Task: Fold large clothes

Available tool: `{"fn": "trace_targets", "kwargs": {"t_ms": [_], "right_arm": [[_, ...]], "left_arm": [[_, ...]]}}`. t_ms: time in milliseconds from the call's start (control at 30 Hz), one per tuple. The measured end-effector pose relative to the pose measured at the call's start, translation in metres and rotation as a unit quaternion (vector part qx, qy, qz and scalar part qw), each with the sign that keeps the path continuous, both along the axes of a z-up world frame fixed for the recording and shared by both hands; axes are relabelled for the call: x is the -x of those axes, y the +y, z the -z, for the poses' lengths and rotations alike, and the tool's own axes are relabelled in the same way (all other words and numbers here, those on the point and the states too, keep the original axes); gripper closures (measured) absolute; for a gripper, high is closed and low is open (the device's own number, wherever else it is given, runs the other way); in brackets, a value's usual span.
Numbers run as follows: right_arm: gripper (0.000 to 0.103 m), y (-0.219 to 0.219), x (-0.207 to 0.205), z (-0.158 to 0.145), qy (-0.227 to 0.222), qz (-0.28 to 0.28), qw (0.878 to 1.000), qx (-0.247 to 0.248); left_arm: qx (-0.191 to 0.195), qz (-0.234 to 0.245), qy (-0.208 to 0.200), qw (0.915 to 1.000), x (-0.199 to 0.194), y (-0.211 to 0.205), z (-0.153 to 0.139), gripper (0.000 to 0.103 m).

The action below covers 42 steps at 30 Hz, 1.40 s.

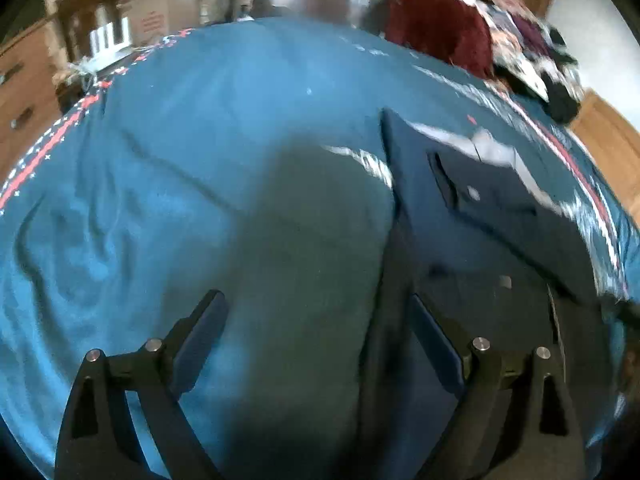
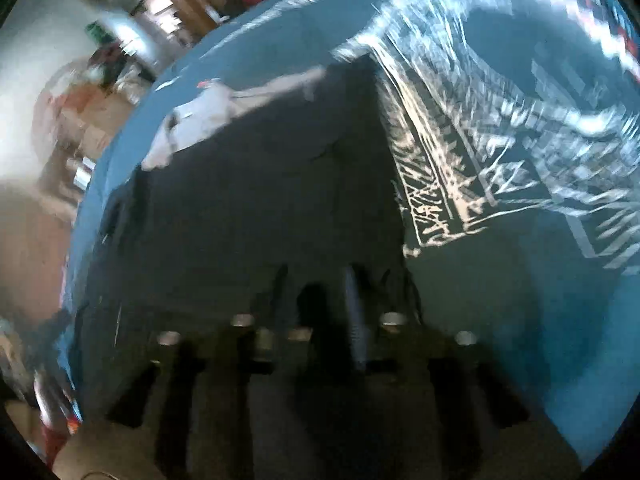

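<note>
A dark navy garment (image 1: pixel 480 216) lies flat on the blue bed cover (image 1: pixel 180 140), with a pale lining strip along its far edge. My left gripper (image 1: pixel 320 320) hovers open just above the garment's left edge; its right finger is over the dark cloth and its left finger over bare cover, with nothing between them. The right wrist view is badly smeared. In it my right gripper (image 2: pixel 318 296) stands low over the same dark garment (image 2: pixel 260 200), jaws apart. I cannot tell whether cloth lies between its pads.
A heap of clothes sits at the bed's far right, a red piece (image 1: pixel 440 28) beside patterned ones (image 1: pixel 520 48). A wooden dresser (image 1: pixel 24 92) and cardboard boxes (image 1: pixel 152 12) stand past the left side. Wood floor (image 1: pixel 612 140) lies to the right. White lettering (image 2: pixel 460 160) marks the cover.
</note>
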State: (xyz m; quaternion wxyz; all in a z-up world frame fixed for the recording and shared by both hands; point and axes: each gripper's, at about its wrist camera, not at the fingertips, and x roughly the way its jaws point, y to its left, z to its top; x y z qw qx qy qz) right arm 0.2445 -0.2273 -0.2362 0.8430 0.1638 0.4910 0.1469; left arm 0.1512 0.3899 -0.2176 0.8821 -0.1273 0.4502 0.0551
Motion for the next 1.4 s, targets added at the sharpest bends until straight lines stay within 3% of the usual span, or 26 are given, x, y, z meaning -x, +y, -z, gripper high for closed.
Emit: {"fn": "trace_targets", "kwargs": {"t_ms": [33,67,167,300,433,500,600,667,733,800,867,933,967,1033,1067,1167,1233,1300,1400], "right_arm": [[0.028,-0.004,0.012,-0.007,-0.01,-0.008,1.0,-0.002],[0.022,-0.003,0.024,-0.012,-0.014,-0.016,1.0,-0.002],[0.022,-0.012,0.049,0.002,0.006,-0.006,1.0,0.025],[0.025,-0.032,0.095,0.027,0.051,0.04,0.998,0.004],[0.025,-0.033,0.129,0.025,0.032,0.068,0.997,-0.023],[0.025,-0.029,0.133,0.02,0.023,0.071,0.997,-0.033],[0.025,-0.02,0.128,0.015,0.018,0.068,0.997,-0.034],[0.025,-0.018,0.127,0.017,0.019,0.065,0.997,-0.028],[0.025,-0.021,0.131,0.021,0.02,0.067,0.997,-0.031],[0.026,-0.025,0.132,0.026,0.022,0.069,0.997,-0.036],[0.026,-0.027,0.134,0.028,0.022,0.065,0.997,-0.037],[0.026,-0.027,0.132,0.027,0.02,0.055,0.998,-0.031],[0.026,-0.027,0.13,0.027,0.019,0.051,0.998,-0.029],[0.025,-0.028,0.128,0.026,0.018,0.048,0.998,-0.03],[0.025,-0.029,0.126,0.026,0.018,0.048,0.998,-0.03],[0.025,-0.033,0.124,0.023,0.014,0.054,0.998,-0.036],[0.023,-0.034,0.127,0.021,0.009,0.055,0.998,-0.039],[0.022,-0.034,0.13,0.023,0.008,0.052,0.998,-0.037],[0.022,-0.033,0.134,0.028,0.007,0.051,0.998,-0.031]], "left_arm": [[0.002,0.014,0.008,0.9999,0.008,-0.002,0.001,0.009],[0.005,0.022,0.015,0.9996,0.015,-0.003,0.002,0.009],[0.008,0.032,0.014,0.9994,0.034,-0.012,0.0,0.01],[0.015,0.038,-0.021,0.9989,0.042,-0.035,-0.026,0.012],[0.002,0.109,-0.077,0.991,-0.009,-0.1,-0.068,0.011],[-0.013,0.136,-0.072,0.9881,-0.054,-0.134,-0.07,0.012],[-0.009,0.16,-0.041,0.9863,-0.125,-0.168,-0.054,0.026],[-0.024,0.145,-0.009,0.9891,-0.166,-0.172,-0.032,0.037],[-0.037,0.117,0.046,0.9913,-0.194,-0.163,0.005,0.038],[-0.061,0.077,0.089,0.9911,-0.2,-0.143,0.033,0.021],[-0.037,0.029,0.067,0.9966,-0.181,-0.123,0.027,0.016],[-0.059,0.001,0.062,0.9964,-0.161,-0.115,0.021,0.003],[-0.06,-0.01,0.06,0.9964,-0.152,-0.112,0.022,0.001],[-0.034,-0.01,0.056,0.9978,-0.139,-0.11,0.022,0.005],[-0.04,-0.007,0.05,0.998,-0.134,-0.114,0.018,0.007],[-0.098,0.008,0.023,0.9949,-0.128,-0.133,0.004,0.007],[-0.11,0.032,0.01,0.9934,-0.143,-0.144,-0.006,0.007],[-0.09,0.034,0.002,0.9954,-0.16,-0.141,-0.014,0.007],[-0.033,-0.034,0.023,0.9986,-0.174,-0.104,-0.011,0.01]]}}
